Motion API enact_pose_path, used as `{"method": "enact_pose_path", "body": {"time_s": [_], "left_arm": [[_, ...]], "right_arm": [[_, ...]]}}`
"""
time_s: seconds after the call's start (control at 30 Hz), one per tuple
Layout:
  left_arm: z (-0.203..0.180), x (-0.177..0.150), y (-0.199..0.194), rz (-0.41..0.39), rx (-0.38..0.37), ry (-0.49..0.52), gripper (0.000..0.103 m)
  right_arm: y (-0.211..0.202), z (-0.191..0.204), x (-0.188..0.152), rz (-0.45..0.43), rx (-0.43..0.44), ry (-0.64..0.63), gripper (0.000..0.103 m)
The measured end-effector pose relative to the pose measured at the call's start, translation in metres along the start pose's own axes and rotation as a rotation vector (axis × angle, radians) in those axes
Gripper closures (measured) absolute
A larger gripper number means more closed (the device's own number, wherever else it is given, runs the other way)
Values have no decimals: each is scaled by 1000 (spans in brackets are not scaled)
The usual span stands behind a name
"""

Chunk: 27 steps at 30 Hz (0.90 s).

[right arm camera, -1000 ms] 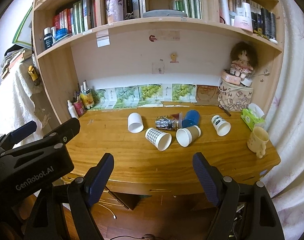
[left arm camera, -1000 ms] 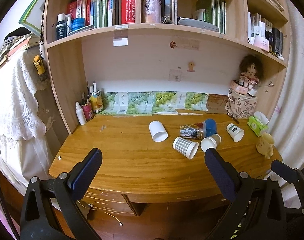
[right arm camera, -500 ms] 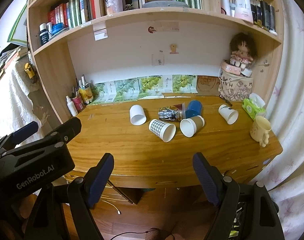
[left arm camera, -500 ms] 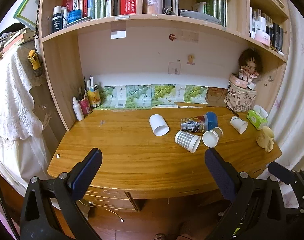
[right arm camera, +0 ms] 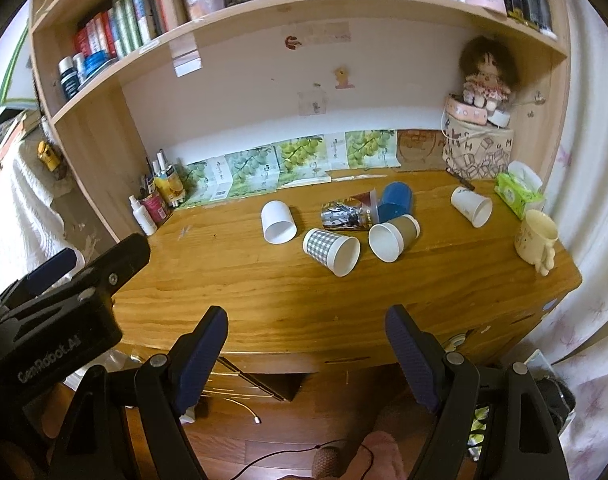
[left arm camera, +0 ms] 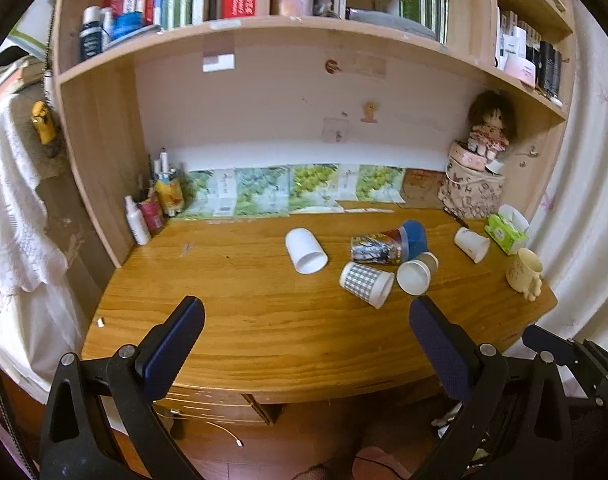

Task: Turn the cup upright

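A wooden desk [right arm camera: 263,292] with a bookshelf [right arm camera: 263,8] above it fills both views. At its back right stands a patterned fabric bag [right arm camera: 478,152] with a doll [right arm camera: 486,76] seated on top; a green tissue pack [right arm camera: 520,192] lies in front of the bag, and a cream mug [right arm camera: 536,238] stands upright near the right edge (what it holds cannot be made out). In the back left corner a pen holder [right arm camera: 165,186] crammed with pens stands beside a white spray bottle [right arm camera: 143,216].

Six cups lie on their sides in the middle and right of the desk, nothing between them and the grippers. A plain white cup [right arm camera: 277,223] lies leftmost, mouth toward the camera. A checked cup [right arm camera: 332,251] and a brown-sleeved cup [right arm camera: 392,237] lie side by side, both showing empty white insides. Behind them lie a printed cup [right arm camera: 344,214] and a blue cup [right arm camera: 396,200], close together. A small white cup [right arm camera: 471,206] lies apart toward the right.

The left gripper [left arm camera: 304,320] and right gripper [right arm camera: 306,326] both hang before the desk's front edge with jaws spread wide, grasping nothing, well apart from the cups.
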State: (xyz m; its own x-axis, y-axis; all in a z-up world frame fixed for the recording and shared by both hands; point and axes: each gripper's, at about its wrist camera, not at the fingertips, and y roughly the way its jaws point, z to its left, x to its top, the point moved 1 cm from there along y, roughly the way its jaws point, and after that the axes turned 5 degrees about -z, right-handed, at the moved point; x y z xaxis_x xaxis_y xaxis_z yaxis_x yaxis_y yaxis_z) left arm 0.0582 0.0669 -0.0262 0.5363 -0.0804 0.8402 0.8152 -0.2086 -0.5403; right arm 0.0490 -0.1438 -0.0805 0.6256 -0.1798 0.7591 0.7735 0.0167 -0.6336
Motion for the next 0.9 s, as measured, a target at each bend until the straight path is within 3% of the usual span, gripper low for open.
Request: {"method": "enact_pose_path", "body": {"time_s": [0.47,0.9], "left_arm": [[-28,22,43,-11,-11,107,1],[-75,65,94,-68,-17,199,1]], "right_arm": [[38,-43,20,42,-11,139,21],[89,-114,56,77,6,271,21]]}}
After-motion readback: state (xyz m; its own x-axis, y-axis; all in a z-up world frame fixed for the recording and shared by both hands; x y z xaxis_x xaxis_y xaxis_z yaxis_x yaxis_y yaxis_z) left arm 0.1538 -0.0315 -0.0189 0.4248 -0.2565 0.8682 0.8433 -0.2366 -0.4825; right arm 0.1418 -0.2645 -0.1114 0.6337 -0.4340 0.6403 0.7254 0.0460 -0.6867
